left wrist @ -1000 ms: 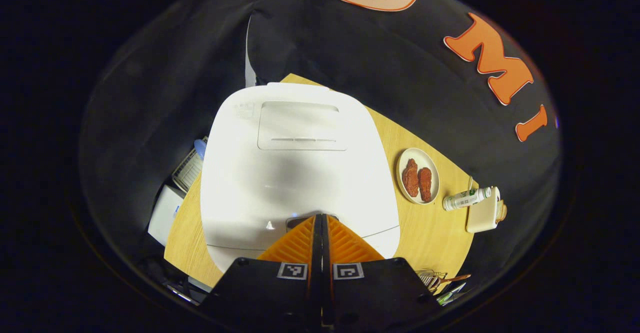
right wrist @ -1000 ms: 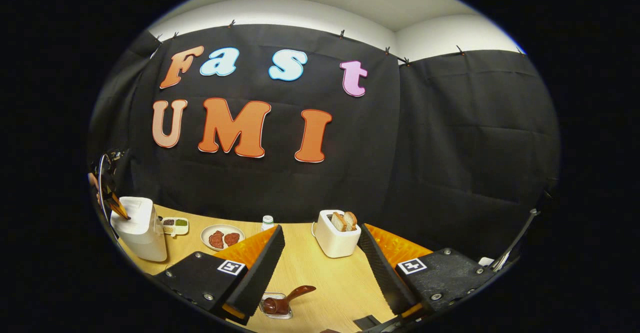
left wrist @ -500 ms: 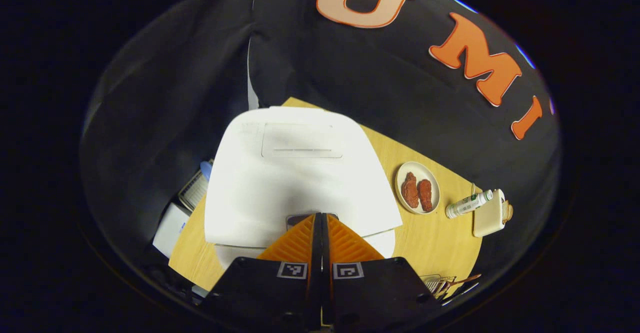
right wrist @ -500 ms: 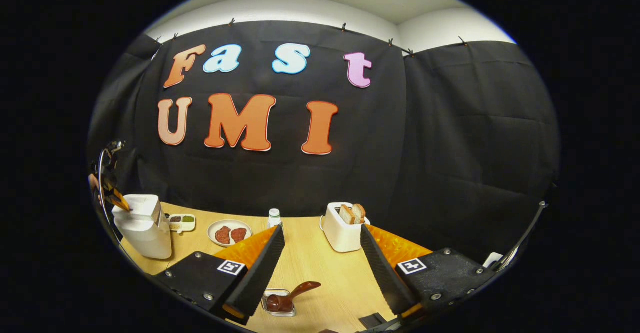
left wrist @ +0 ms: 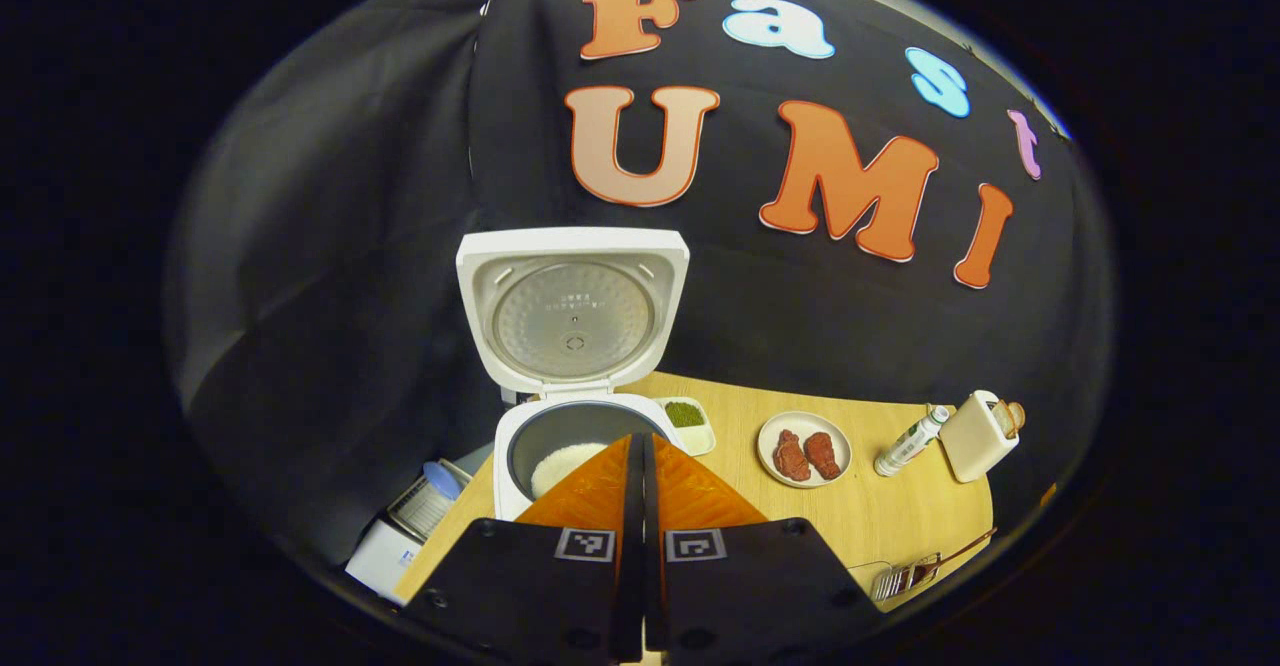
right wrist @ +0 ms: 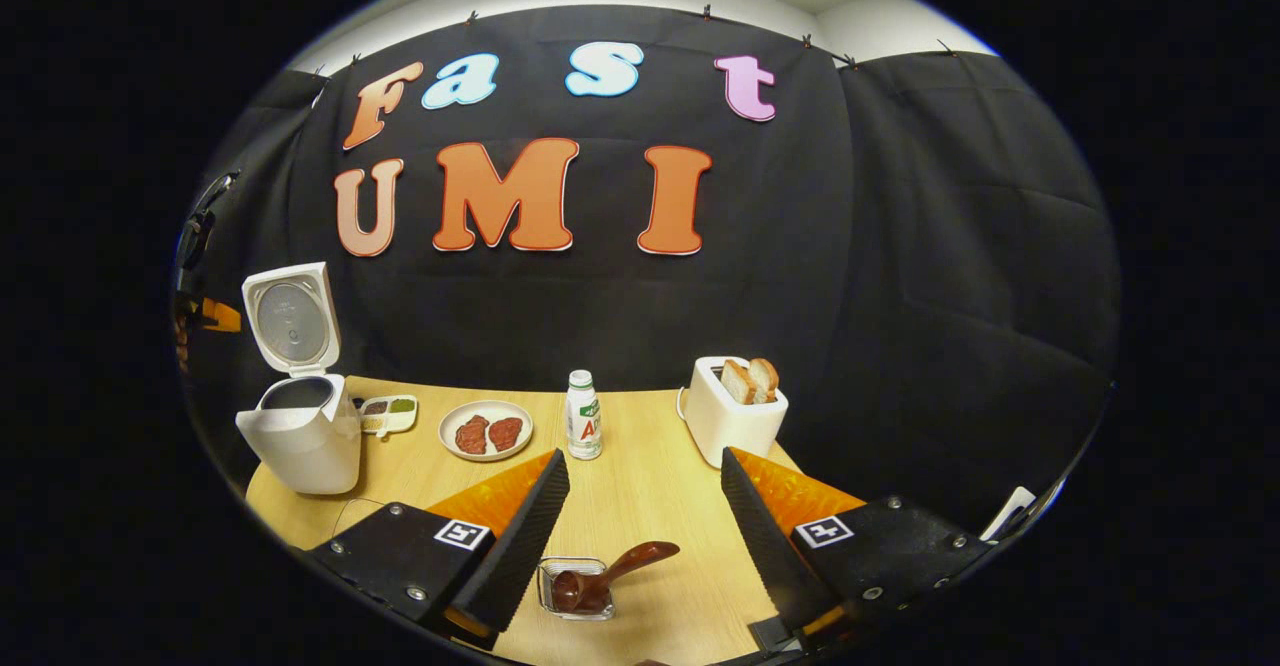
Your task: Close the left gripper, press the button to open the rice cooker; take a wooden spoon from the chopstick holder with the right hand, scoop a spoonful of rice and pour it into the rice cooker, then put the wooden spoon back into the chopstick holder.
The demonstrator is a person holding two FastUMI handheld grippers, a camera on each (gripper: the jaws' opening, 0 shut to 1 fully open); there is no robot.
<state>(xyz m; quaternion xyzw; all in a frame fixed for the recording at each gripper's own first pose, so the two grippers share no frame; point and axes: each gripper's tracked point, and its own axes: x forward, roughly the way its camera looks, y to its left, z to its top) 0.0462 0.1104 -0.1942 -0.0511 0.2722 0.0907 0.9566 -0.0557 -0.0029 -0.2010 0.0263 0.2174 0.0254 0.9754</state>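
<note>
The white rice cooker (left wrist: 520,446) stands open at the table's left end, its lid (left wrist: 572,311) upright and white rice showing in the pot. My left gripper (left wrist: 643,441) is shut with nothing in it, raised just in front of the pot's rim. In the right gripper view the open rice cooker (right wrist: 300,436) is far left, with the left gripper (right wrist: 210,314) beside its lid. A dark wooden spoon (right wrist: 605,576) rests in the small chopstick holder (right wrist: 575,594) near the front edge. My right gripper (right wrist: 642,461) hangs open above and behind the spoon.
A small divided dish (right wrist: 388,412) sits beside the cooker. Along the back of the wooden table (right wrist: 650,506) stand a plate of two meat pieces (right wrist: 485,432), a small bottle (right wrist: 583,428) and a white toaster with bread (right wrist: 735,416). Boxes (left wrist: 400,536) lie beyond the table's left edge.
The cooker lid has swung from shut to fully upright. My left gripper, still shut, has lifted off the button and drawn back. The right gripper has tilted down toward the spoon.
</note>
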